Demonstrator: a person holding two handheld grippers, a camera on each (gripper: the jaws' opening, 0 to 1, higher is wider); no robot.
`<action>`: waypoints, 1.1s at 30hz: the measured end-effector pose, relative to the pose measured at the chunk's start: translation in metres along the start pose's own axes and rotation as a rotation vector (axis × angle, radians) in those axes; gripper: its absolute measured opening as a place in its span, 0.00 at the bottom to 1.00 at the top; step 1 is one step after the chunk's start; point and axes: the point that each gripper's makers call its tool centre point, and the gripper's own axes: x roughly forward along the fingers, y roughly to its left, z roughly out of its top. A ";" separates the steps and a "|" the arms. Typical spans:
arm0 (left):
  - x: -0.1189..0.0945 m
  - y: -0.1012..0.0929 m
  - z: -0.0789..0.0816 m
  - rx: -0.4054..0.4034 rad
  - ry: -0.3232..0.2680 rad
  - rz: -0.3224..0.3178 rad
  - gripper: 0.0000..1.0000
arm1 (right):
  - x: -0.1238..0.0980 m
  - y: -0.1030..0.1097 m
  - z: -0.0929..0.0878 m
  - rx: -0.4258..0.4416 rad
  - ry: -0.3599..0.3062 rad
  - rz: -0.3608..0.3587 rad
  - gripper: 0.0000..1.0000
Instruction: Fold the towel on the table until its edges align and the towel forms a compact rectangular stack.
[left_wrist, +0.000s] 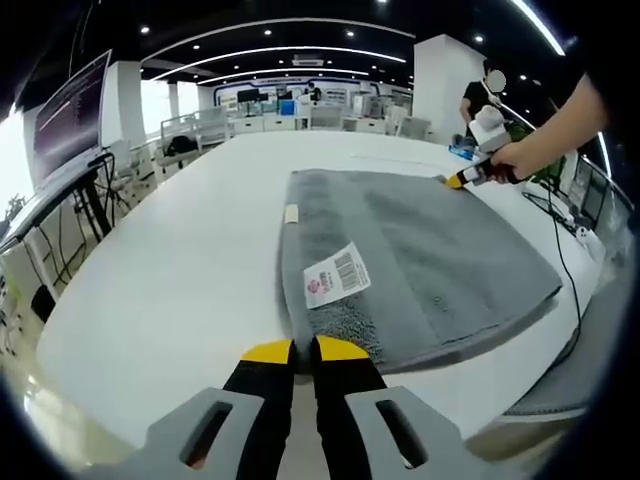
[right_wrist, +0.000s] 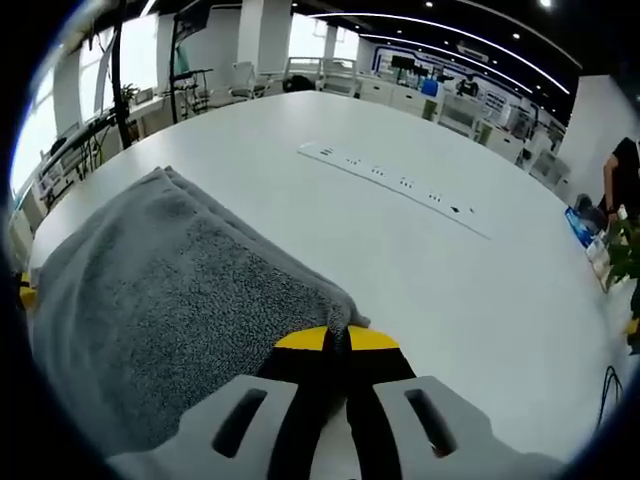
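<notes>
So the grey towel (left_wrist: 420, 265) is lying flat on the big white desk (left_wrist: 180, 260), already doubled over, layers visible along its near edge, which sits close to the desk's near edge. A white barcode label (left_wrist: 336, 275) shows near one corner. The left gripper (left_wrist: 304, 350) is clamped shut right at the towel's near corner; can't tell if it's actually got fabric. The right gripper (right_wrist: 336, 340) is pinched shut on the towel's (right_wrist: 160, 300) far corner, a person's hand (left_wrist: 520, 160) holding it. Loads of bare desk beyond, just a white power strip (right_wrist: 395, 185) lying well apart toward the far edge.
</notes>
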 end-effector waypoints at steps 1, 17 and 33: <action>0.000 -0.001 0.000 0.001 0.000 -0.002 0.07 | -0.002 0.000 -0.001 -0.001 0.001 0.000 0.03; 0.002 -0.014 0.000 0.027 0.027 -0.029 0.07 | -0.017 -0.005 -0.011 0.029 0.017 -0.004 0.03; 0.002 -0.056 0.001 0.096 0.051 -0.104 0.07 | -0.034 -0.038 -0.030 0.028 0.023 -0.020 0.03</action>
